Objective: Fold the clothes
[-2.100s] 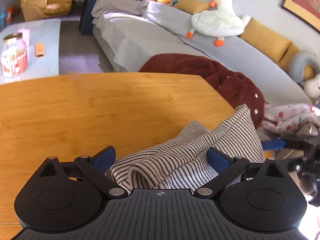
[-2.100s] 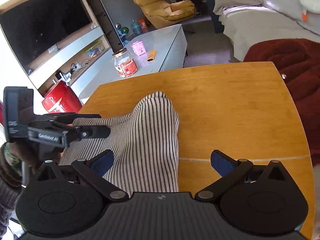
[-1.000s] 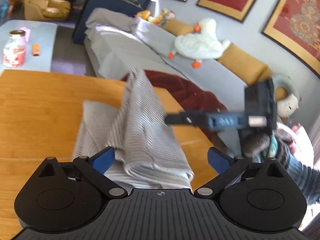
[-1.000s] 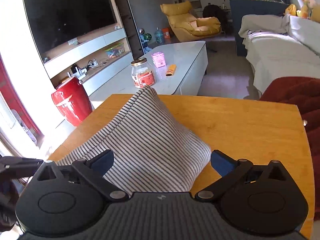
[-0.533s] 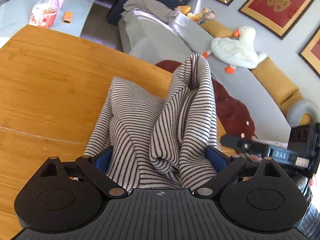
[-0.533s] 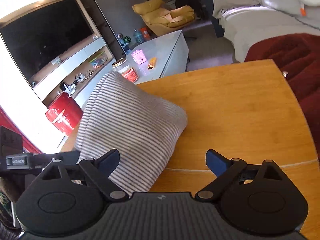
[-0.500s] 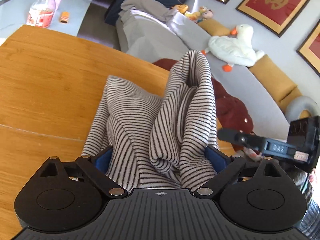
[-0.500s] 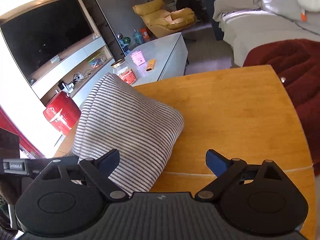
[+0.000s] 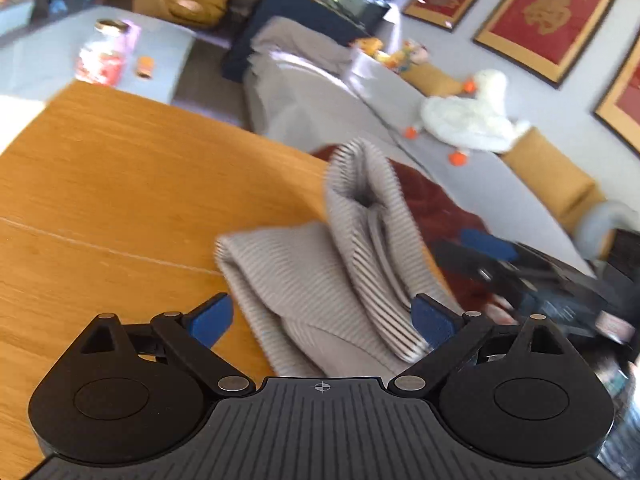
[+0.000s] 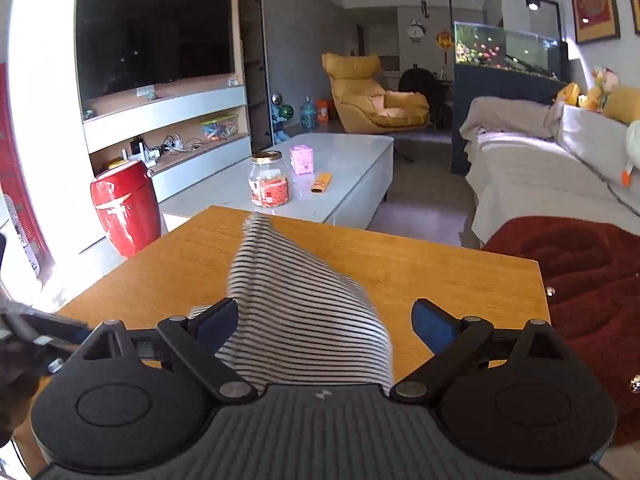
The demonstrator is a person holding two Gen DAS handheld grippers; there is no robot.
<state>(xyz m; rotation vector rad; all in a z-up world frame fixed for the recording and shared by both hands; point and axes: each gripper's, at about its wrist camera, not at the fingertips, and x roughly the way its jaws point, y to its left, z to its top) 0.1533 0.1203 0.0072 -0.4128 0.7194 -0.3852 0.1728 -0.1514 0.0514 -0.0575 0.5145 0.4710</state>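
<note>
A black-and-white striped garment [image 9: 320, 276] lies bunched on the wooden table [image 9: 120, 184], with one fold standing up. My left gripper [image 9: 322, 322] is open, its blue pads on either side of the garment's near edge. In the right wrist view the same garment [image 10: 296, 312] rises in a blurred peak between the open fingers of my right gripper [image 10: 324, 322]. The right gripper also shows at the right of the left wrist view [image 9: 520, 272], beside the garment. Whether either gripper touches the cloth is hidden by the gripper bodies.
A dark red blanket [image 10: 580, 272] lies past the table's right edge, beside a grey sofa [image 10: 532, 176] with a white plush duck [image 9: 472, 120]. A white coffee table [image 10: 320, 184] with a jar [image 10: 269, 179] stands beyond the far edge. A red stool [image 10: 124, 212] is at left.
Both grippers have shifted and the views are motion-blurred. The garment's raised fold has moved right in the left view, and in the right view the cloth now rises in a peak.
</note>
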